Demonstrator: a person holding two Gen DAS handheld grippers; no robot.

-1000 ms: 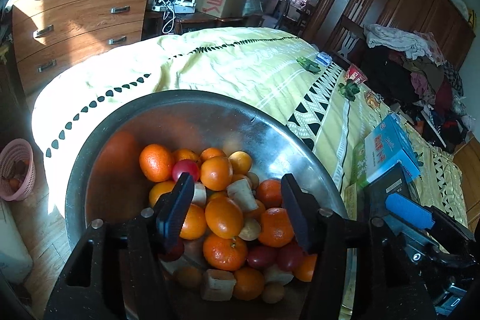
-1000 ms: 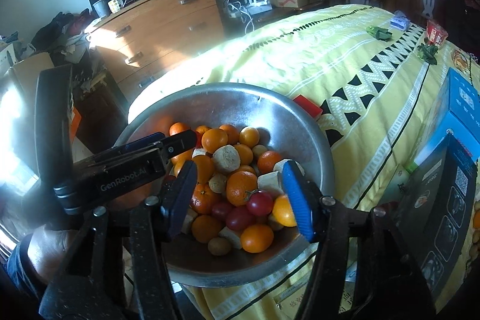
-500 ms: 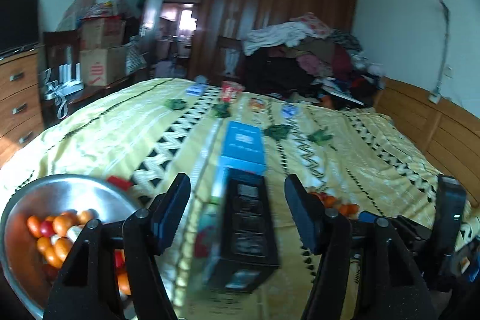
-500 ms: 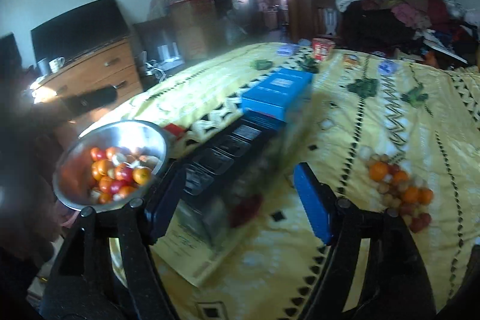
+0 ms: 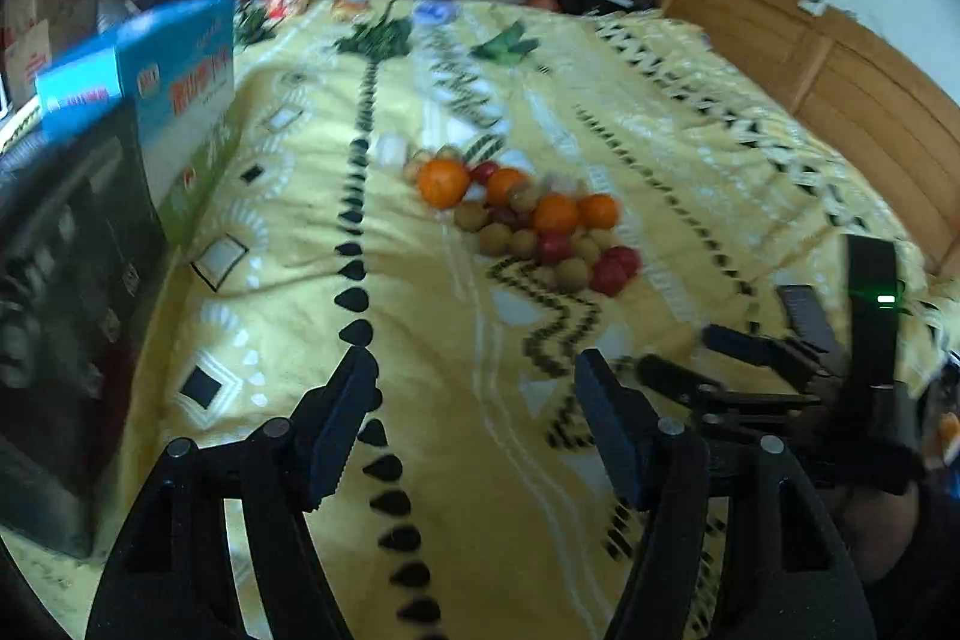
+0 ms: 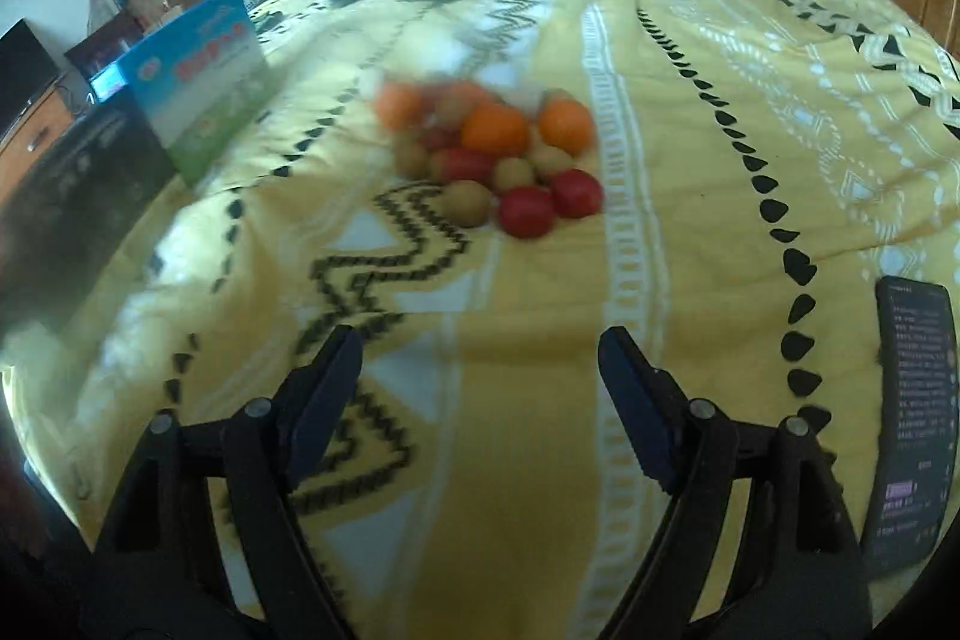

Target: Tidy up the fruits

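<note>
Two views show our fruit pile on the bed. From the left wrist, our left tongs are opening, empty; the fruit pile lies ahead at twelve o'clock, well apart, stretching toward four. From the right wrist, our right tongs are opening, empty; the pile sits at twelve, seemingly nearer this hand.

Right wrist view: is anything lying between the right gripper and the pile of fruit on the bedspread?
Nothing visible does. Only bare yellow bedspread lies between the right gripper, its empty jaws opening, and the fruit pile. The phone lies off to the right, clear of that path.
</note>
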